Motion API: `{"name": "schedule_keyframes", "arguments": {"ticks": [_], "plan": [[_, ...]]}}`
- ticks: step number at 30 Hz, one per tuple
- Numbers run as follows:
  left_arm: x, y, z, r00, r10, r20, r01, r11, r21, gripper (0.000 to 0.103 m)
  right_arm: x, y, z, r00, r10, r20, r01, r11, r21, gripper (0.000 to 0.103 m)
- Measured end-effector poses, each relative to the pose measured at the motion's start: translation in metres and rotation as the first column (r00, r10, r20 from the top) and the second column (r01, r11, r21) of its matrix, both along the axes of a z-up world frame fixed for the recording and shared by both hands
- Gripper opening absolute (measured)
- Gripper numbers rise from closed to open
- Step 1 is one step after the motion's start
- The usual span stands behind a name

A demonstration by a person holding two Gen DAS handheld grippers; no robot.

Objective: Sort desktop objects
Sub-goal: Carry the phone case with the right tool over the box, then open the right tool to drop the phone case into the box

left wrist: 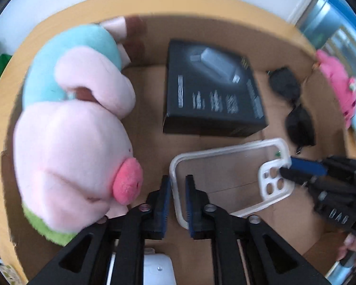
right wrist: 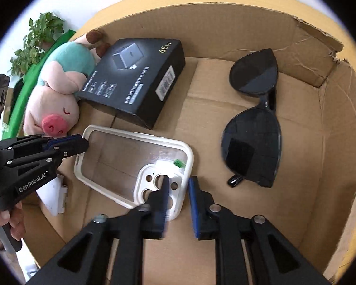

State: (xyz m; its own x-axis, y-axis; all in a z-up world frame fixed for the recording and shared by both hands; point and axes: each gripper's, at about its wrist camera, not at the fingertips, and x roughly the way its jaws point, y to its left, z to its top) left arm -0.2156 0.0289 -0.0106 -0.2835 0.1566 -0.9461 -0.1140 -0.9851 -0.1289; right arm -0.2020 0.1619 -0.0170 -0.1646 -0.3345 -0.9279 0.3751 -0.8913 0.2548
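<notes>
Both grippers are pointing steeply down into the open brown cardboard box (right wrist: pixel 249 28).

The clear phone case with a white rim (right wrist: pixel 130 156) is lying flat on the box floor, near the middle. Its long axis is running from the left gripper (left wrist: pixel 178 204) to the right gripper (right wrist: pixel 179 204), with the white camera-cutout end under the right one.

Left gripper: jaws slightly apart and straddling the plain end's rim, one finger outside the case, one inside. No clear pad contact, so it is not clamping.

Right gripper: jaws slightly apart, left finger sitting over the camera cutouts, right finger just outside the rim. Not clamping either.

Also lying in the box:
- pink plush pig with a teal back (left wrist: pixel 71 130), against the left wall
- black rectangular charger carton (right wrist: pixel 132 80), toward the far wall, just beyond the case and touching the pig in the right view
- black sunglasses (right wrist: pixel 254 118), toward the right wall, apart from the case
- white object (right wrist: pixel 53 197), partly hidden near the left gripper; cannot tell what it is

View differences:
- Right wrist view is showing the "65W" print on the carton, a green potted plant (right wrist: pixel 35 40) outside the box, and the person's hand (right wrist: pixel 9 223) on the left gripper's handle.
- Left wrist view is blurred, but is showing a pink doll (left wrist: pixel 339 87) past the box's right wall.
</notes>
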Motion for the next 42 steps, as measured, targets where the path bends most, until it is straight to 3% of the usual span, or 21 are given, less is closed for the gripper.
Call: {"name": "schedule_keyframes", "arguments": {"ticks": [2, 3, 5, 6, 7, 8, 9, 10, 12, 13, 15, 16, 18, 24, 28, 42], "plan": [[0.020, -0.007, 0.031, 0.992, 0.007, -0.122, -0.006, 1.000, 0.006, 0.030, 0.012, 0.003, 0.013, 0.999, 0.002, -0.048, -0.002, 1.000, -0.017, 0.051], [0.033, -0.010, 0.047, 0.982, 0.010, -0.190, -0.010, 1.000, 0.001, 0.036, 0.023, 0.006, 0.027, 0.994, -0.006, -0.111, 0.004, 1.000, -0.014, 0.056], [0.071, -0.018, 0.084, 0.935, 0.014, -0.354, -0.018, 1.000, -0.009, 0.046, 0.051, 0.016, 0.062, 0.968, -0.016, -0.250, 0.009, 1.000, -0.029, 0.061], [0.096, -0.022, 0.103, 0.895, 0.021, -0.446, -0.028, 1.000, -0.009, 0.063, 0.080, 0.024, 0.086, 0.934, -0.027, -0.357, 0.012, 0.999, -0.044, 0.071], [0.116, -0.026, 0.118, 0.850, 0.031, -0.526, -0.043, 0.999, -0.011, 0.087, 0.097, 0.028, 0.098, 0.909, -0.038, -0.415, 0.019, 0.999, -0.051, 0.078], [0.139, -0.028, 0.129, 0.794, 0.041, -0.606, -0.068, 0.997, -0.021, 0.098, 0.114, 0.037, 0.111, 0.866, -0.063, -0.496, 0.036, 0.997, -0.065, 0.088], [0.160, -0.027, 0.136, 0.738, 0.040, -0.674, -0.085, 0.996, -0.034, 0.103, 0.150, 0.046, 0.122, 0.801, -0.105, -0.589, 0.061, 0.994, -0.095, 0.089], [0.183, -0.027, 0.137, 0.687, 0.027, -0.726, -0.096, 0.994, -0.053, 0.103, 0.151, 0.049, 0.129, 0.773, -0.124, -0.622, 0.068, 0.991, -0.114, 0.089], [0.210, -0.021, 0.129, 0.623, -0.005, -0.782, -0.155, 0.979, -0.129, 0.103, 0.185, 0.051, 0.125, 0.709, -0.178, -0.683, 0.085, 0.982, -0.168, 0.094], [0.218, -0.018, 0.123, 0.611, -0.020, -0.791, -0.180, 0.970, -0.164, 0.103, 0.194, 0.050, 0.120, 0.688, -0.192, -0.700, 0.093, 0.980, -0.177, 0.095], [0.235, -0.017, 0.102, 0.607, -0.031, -0.794, -0.208, 0.958, -0.196, 0.103, 0.205, 0.042, 0.106, 0.636, -0.207, -0.743, 0.143, 0.978, -0.149, 0.098], [0.237, -0.019, 0.090, 0.613, -0.020, -0.790, -0.209, 0.960, -0.187, 0.103, 0.206, 0.038, 0.098, 0.627, -0.213, -0.750, 0.174, 0.976, -0.132, 0.100], [0.238, -0.025, 0.071, 0.654, 0.019, -0.756, -0.204, 0.967, -0.153, 0.103, 0.204, 0.035, 0.078, 0.637, -0.239, -0.733, 0.237, 0.965, -0.109, 0.102], [0.231, -0.025, 0.018, 0.703, 0.050, -0.709, -0.214, 0.966, -0.145, 0.103, 0.206, 0.036, 0.044, 0.613, -0.244, -0.751, 0.275, 0.958, -0.086, 0.102], [0.234, -0.026, 0.011, 0.680, 0.088, -0.728, -0.218, 0.972, -0.086, 0.103, 0.209, 0.035, 0.037, 0.625, -0.241, -0.743, 0.256, 0.962, -0.096, 0.102], [0.232, -0.026, 0.010, 0.682, 0.097, -0.725, -0.213, 0.975, -0.070, 0.103, 0.210, 0.037, 0.033, 0.621, -0.261, -0.739, 0.249, 0.960, -0.130, 0.102]]}}
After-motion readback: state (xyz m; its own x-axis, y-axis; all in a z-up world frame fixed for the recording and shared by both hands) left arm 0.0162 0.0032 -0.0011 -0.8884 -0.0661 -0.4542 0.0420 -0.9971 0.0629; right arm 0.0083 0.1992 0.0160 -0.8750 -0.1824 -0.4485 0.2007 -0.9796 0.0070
